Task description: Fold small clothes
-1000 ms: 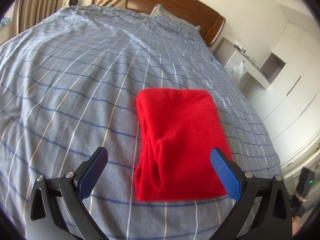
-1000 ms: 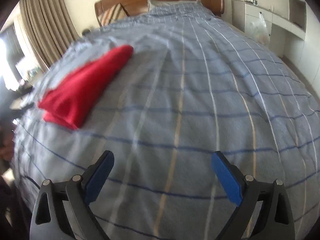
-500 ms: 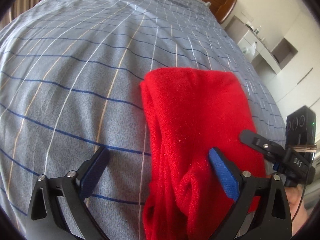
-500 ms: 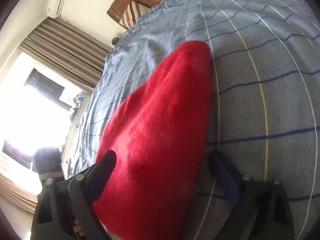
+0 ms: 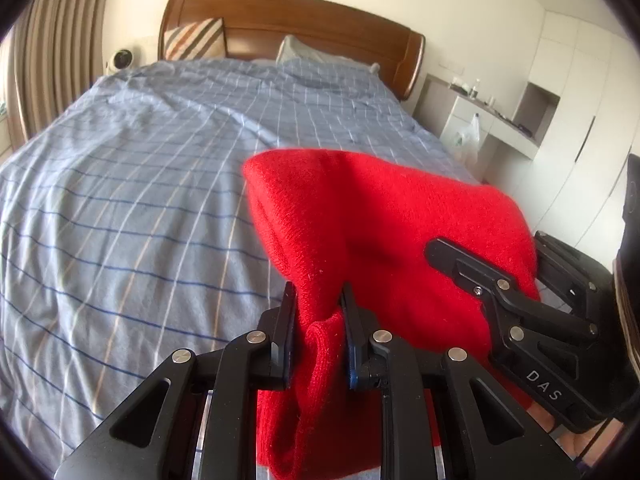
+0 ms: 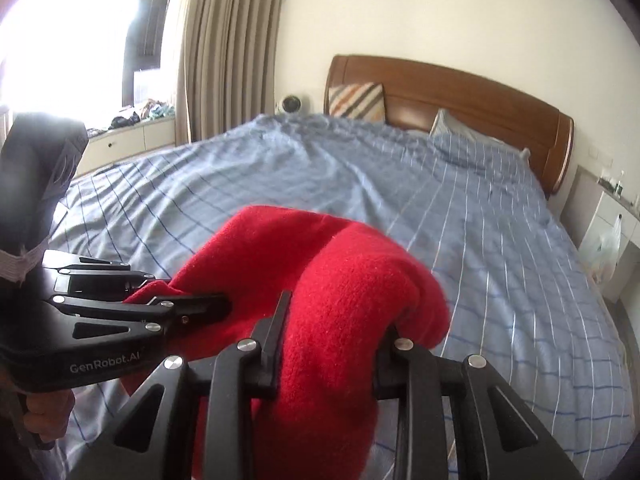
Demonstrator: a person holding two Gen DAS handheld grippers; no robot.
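The left hand-held gripper [image 5: 318,300] is closing, pads pinching the red garment [image 5: 372,216]. The right hand-held gripper [image 6: 338,320] at 3 o'clock is closing on its other end. The garment seems lifted off the bed [image 5: 140,184]; its underside is hidden.

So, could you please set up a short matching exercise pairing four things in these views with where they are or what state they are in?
Things:
1. red garment
2. striped cushion
3. plastic bag
4. left gripper

Descriptions:
A. against the headboard
B. beside the white cabinet, off the bed
C. closing on red fabric
D. held by both grippers

Pairs: 1-D, 2-A, 3-B, 4-C
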